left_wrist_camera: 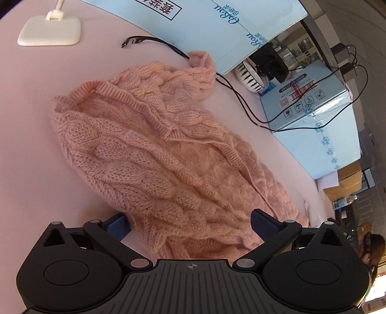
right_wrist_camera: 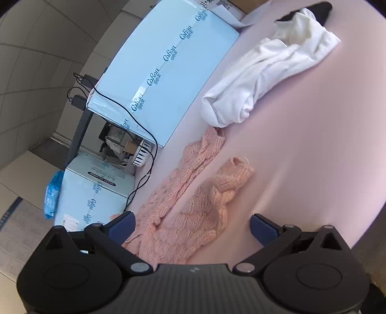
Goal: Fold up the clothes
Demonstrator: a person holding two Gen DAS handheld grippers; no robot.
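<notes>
Both my tongs gape empty, left [left_wrist_camera: 190, 224] & right [right_wrist_camera: 191, 225]; pink sweater [left_wrist_camera: 154, 149] runs lengthwise ahead, left nearer.

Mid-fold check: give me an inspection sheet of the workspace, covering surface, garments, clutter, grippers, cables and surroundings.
Surface: pale pink tabletop, smooth where bare.
Job's things: pink cable-knit sweater lying rumpled, not folded; white cloth garment bunched further off, with a black piece at its far end.
Clutter: white flat lamp base; black-and-white striped bowl.
Grippers: left hand-held gripper open over the sweater's near edge; right hand-held gripper open above a sweater sleeve; neither pinches fabric.
Cables: black cable on the table, running under the sweater; more black cables draped over the boxes.
Surroundings: light blue cardboard boxes along the table edge; a person at the frame's edge.
</notes>
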